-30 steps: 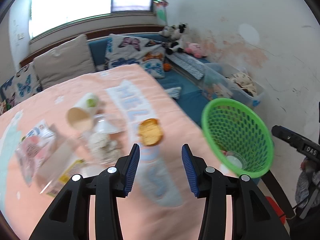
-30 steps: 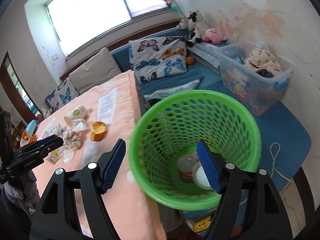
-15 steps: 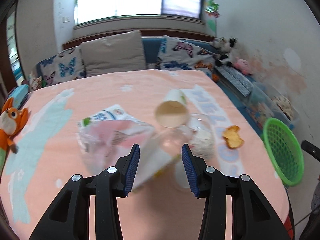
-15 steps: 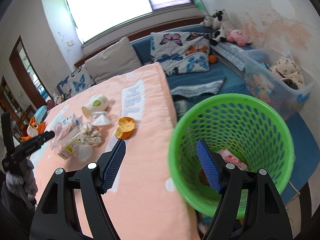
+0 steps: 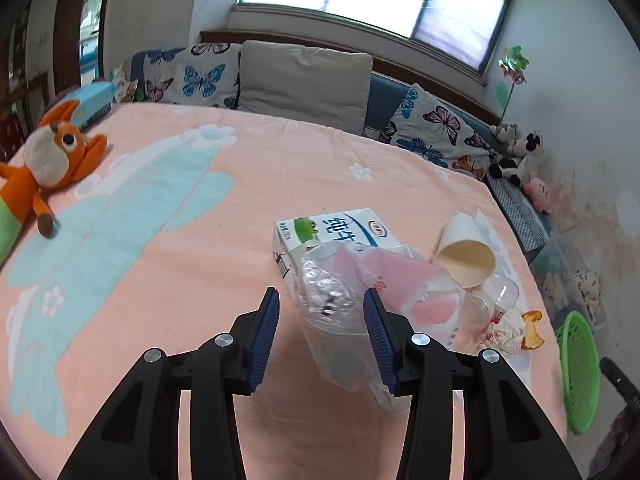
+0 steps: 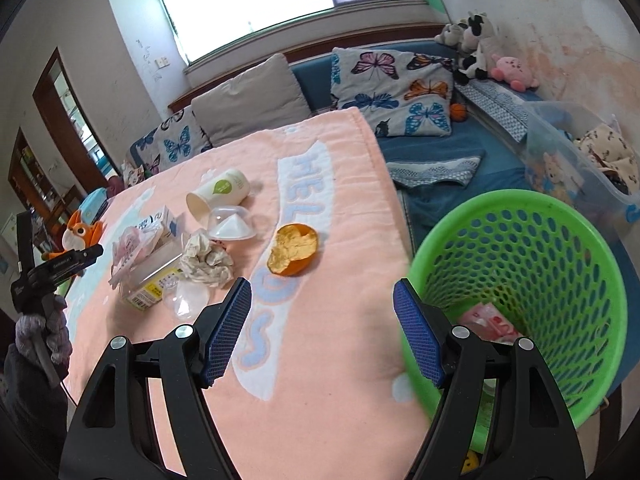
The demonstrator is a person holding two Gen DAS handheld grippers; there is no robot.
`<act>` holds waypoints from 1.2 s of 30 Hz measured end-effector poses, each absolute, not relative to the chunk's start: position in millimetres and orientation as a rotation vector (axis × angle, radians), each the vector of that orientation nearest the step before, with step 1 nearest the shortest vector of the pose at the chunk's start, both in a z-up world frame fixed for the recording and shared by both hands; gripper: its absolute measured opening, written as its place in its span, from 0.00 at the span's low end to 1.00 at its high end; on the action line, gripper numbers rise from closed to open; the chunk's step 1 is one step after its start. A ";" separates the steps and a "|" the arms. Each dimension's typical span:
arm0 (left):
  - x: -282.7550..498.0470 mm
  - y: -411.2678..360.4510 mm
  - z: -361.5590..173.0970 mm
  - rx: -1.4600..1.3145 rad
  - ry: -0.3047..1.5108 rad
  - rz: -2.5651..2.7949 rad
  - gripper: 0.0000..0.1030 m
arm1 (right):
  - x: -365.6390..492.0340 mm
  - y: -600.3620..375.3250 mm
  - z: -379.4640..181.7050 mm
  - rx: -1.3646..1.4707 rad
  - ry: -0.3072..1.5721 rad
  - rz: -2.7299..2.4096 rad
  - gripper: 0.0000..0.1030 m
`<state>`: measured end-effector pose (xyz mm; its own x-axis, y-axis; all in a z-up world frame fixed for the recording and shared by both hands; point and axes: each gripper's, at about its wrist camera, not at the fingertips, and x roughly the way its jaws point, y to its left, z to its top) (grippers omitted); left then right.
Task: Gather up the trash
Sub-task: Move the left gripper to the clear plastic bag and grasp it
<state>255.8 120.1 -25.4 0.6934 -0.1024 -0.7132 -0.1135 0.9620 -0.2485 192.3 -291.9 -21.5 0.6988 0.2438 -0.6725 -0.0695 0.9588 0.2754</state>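
My left gripper (image 5: 320, 294) is open low over the pink blanket-covered table (image 5: 160, 280). A crumpled clear plastic bag (image 5: 340, 320) lies between its jaws, close to the right pad, with no grip showing. Behind the bag lie a milk carton (image 5: 336, 232), a pink packet (image 5: 400, 276), a tipped paper cup (image 5: 464, 252), crumpled paper (image 5: 506, 328) and an orange peel (image 5: 530, 330). My right gripper (image 6: 322, 282) is open and empty above the table's edge. The orange peel (image 6: 294, 250) lies ahead of it, and the green basket (image 6: 560, 280) holding a pink wrapper (image 6: 490, 320) is on its right.
An orange plush fox (image 5: 52, 160) lies at the table's far left. A sofa with cushions (image 5: 304, 76) runs behind the table. A clear storage bin (image 6: 580, 152) stands beyond the basket. A gloved hand (image 6: 40, 328) holds the left gripper at the table's left side.
The left gripper swung left, away from the basket and over to the plastic bag and carton. The right gripper shifted left from above the basket toward the table's edge.
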 end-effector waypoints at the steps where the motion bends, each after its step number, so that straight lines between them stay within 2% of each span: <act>1: 256.5 121.6 -27.9 -0.294 0.811 -0.006 0.42 | 194.5 -289.0 -23.2 0.233 0.784 0.180 0.72; 13: 272.2 129.8 -58.3 -0.386 0.866 -0.072 0.42 | 210.7 -271.0 -34.7 0.214 0.824 0.201 0.72; 15: 274.3 130.0 -61.3 -0.400 0.873 -0.090 0.37 | 213.9 -267.5 -36.5 0.210 0.830 0.204 0.72; 19: 276.7 129.5 -65.6 -0.420 0.884 -0.116 0.34 | 220.3 -259.3 -39.8 0.203 0.839 0.218 0.72; 24: 278.1 128.7 -67.1 -0.437 0.881 -0.152 0.18 | 226.8 -248.7 -43.1 0.187 0.850 0.234 0.72; 26: 277.4 129.4 -66.5 -0.441 0.875 -0.159 0.15 | 229.1 -244.9 -44.1 0.184 0.854 0.242 0.72; 36: 273.1 133.1 -60.5 -0.423 0.848 -0.159 0.03 | 232.3 -237.0 -46.4 0.179 0.859 0.254 0.72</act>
<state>273.1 133.1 -60.5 0.6557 -0.3018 -0.6920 -0.0300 0.9055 -0.4233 232.3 -237.0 -46.4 0.6256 0.2918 -0.7235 -0.1484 0.9550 0.2569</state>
